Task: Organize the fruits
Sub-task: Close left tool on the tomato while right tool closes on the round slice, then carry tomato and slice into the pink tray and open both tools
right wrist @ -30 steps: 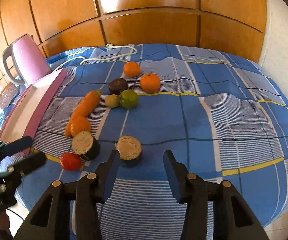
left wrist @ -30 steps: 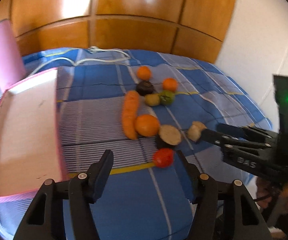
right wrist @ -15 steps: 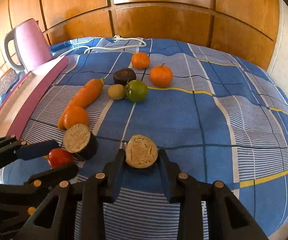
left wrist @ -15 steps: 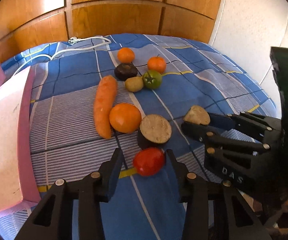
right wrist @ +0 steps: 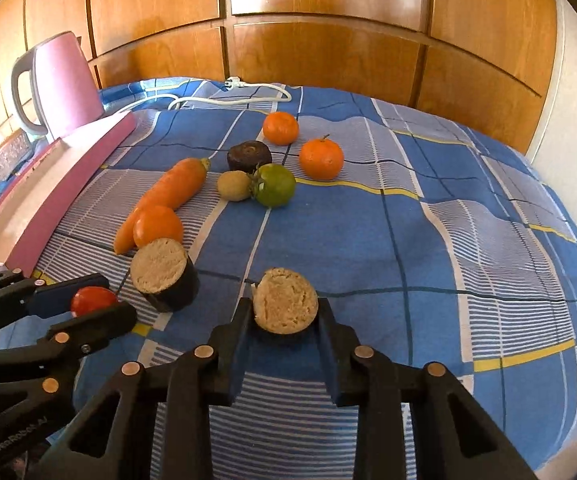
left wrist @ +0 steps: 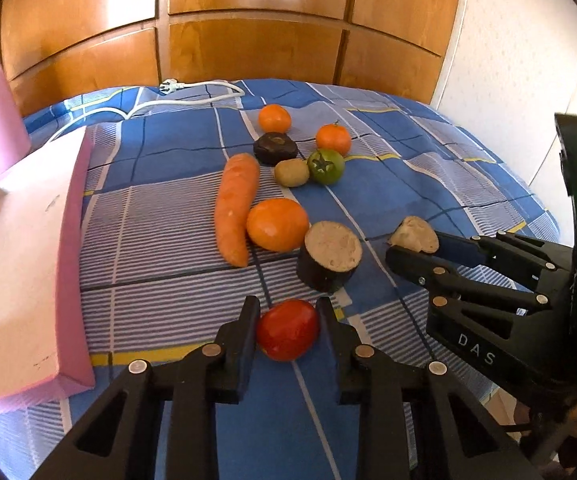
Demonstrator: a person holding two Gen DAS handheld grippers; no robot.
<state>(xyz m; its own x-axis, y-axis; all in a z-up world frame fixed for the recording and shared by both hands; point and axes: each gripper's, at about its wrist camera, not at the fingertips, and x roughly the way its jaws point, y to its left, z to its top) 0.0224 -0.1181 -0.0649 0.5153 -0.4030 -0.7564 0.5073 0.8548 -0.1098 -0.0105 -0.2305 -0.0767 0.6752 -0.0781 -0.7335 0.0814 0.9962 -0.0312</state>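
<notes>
My left gripper (left wrist: 288, 309) is closing on a red tomato (left wrist: 287, 330) that rests on the blue checked cloth, and both pads press its sides. My right gripper (right wrist: 284, 312) is closing on a cut eggplant piece (right wrist: 285, 304) with dark skin and a beige face, and its pads touch both sides. A second eggplant piece (left wrist: 330, 254) stands between the two. Behind it lie an orange (left wrist: 277, 224), a carrot (left wrist: 235, 206), a brownish kiwi (left wrist: 291, 173), a green tomato (left wrist: 325, 165), a dark round piece (left wrist: 275, 147) and two mandarins (left wrist: 274, 118) (left wrist: 333, 139).
A pink tray (left wrist: 73, 240) lies along the left of the cloth, with a pink kettle (right wrist: 62, 84) behind it. A white cable with a plug (right wrist: 244, 90) runs across the far side. Wooden cupboard doors (right wrist: 320, 52) close the back, and a white wall (left wrist: 520, 92) stands to the right.
Both grippers came down and forward and their jaws narrowed. The left now grips the red tomato and the right grips the eggplant piece. The fruits on the cloth kept their places.
</notes>
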